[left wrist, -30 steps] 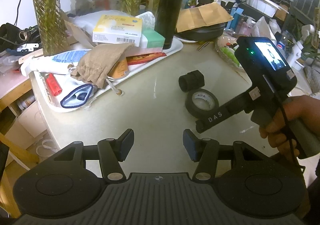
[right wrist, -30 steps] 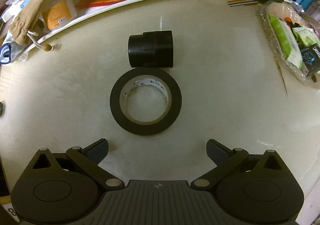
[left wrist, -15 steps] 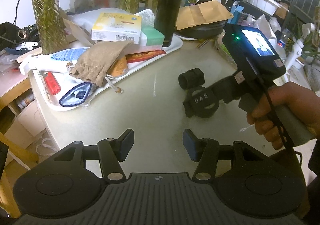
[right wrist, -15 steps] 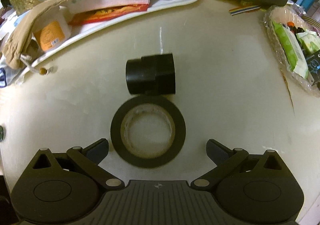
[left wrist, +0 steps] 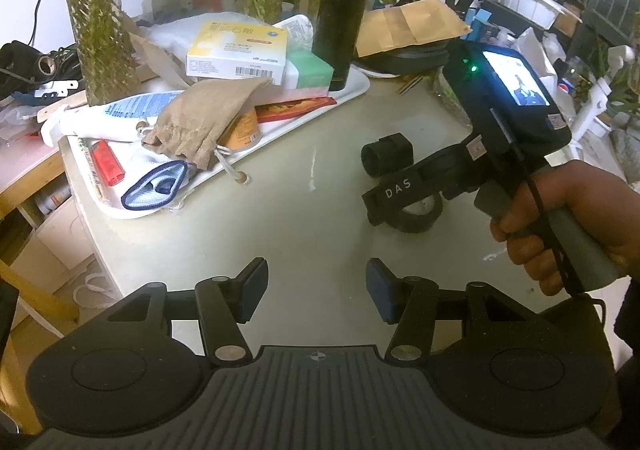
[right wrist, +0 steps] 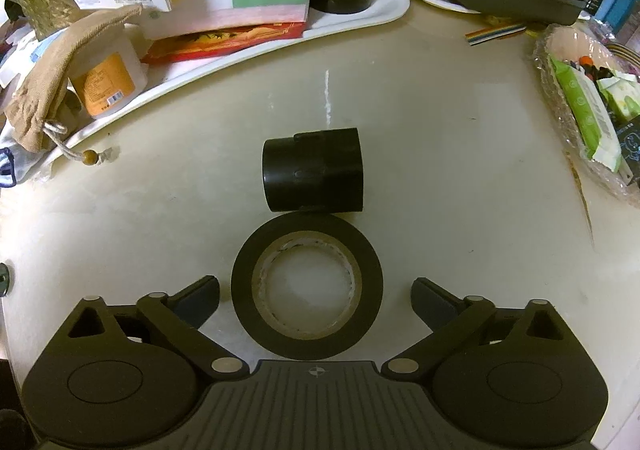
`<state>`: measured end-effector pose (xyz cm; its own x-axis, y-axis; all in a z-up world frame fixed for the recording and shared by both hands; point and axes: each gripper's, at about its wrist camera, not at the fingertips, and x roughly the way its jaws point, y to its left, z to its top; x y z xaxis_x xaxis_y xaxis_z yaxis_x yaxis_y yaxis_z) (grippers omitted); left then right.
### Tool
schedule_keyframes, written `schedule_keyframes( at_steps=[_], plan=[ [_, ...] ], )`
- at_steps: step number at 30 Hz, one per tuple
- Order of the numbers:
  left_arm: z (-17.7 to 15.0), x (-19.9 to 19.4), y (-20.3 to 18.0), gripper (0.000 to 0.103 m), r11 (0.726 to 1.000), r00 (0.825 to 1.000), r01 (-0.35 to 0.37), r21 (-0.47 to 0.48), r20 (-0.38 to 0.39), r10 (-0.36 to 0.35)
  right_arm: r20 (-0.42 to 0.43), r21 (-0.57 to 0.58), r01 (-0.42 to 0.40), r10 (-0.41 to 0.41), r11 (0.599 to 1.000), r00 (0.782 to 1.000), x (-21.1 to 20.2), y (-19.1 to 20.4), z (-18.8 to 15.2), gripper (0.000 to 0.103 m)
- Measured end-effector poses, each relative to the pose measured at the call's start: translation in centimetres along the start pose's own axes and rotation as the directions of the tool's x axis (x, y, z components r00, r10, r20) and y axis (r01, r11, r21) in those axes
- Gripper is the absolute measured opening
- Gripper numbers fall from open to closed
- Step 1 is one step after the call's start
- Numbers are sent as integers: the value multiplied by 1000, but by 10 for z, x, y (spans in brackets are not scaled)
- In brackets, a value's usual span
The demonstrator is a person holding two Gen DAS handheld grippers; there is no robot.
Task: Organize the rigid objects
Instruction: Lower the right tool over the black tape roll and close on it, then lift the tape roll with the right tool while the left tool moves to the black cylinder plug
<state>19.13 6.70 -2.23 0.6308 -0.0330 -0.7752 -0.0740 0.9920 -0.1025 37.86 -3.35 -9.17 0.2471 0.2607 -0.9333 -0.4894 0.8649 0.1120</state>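
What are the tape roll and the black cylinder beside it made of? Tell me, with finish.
Tape roll: likely glossy black vinyl tape wound on a tan cardboard core; the brown inner ring shows. Black cylinder: probably moulded hard plastic with a satin sheen, given its stepped seams and small tabs.

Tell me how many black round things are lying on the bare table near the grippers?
2. The black tape roll lies flat between the open right gripper fingers. The black cylinder lies on its side just beyond it. Others could hide in the clutter.
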Motion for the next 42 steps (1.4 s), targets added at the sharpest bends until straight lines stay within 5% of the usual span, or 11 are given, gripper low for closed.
schedule_keyframes(
  at_steps=[4, 19, 28, 35, 42],
  plan=[
    [-1, 1, 0, 53, 1000, 1000, -4, 3, -2, 4, 19, -3, -3, 4, 1000, 1000, -7, 0, -1, 75],
    [-1, 3, -3, 53, 1000, 1000, -19, 9, -11, 19, 81, -35, -22, 25, 999, 996, -38, 0, -13, 75],
    [-2, 3, -8, 54, 999, 999, 37, 31, -8, -37, 150, 22, -32, 28, 999, 988, -71, -19, -28, 75],
    [-2, -1, -14, 71, 996, 998, 65, 62, 12, -66, 192, 84, -50, 33, 995, 981, -93, -41, -51, 75],
    [-1, -9, -34, 75, 980, 994, 95, 177, 36, -102, 231, 141, -72, 38, 987, 972, -110, -56, -76, 75]
  ],
)
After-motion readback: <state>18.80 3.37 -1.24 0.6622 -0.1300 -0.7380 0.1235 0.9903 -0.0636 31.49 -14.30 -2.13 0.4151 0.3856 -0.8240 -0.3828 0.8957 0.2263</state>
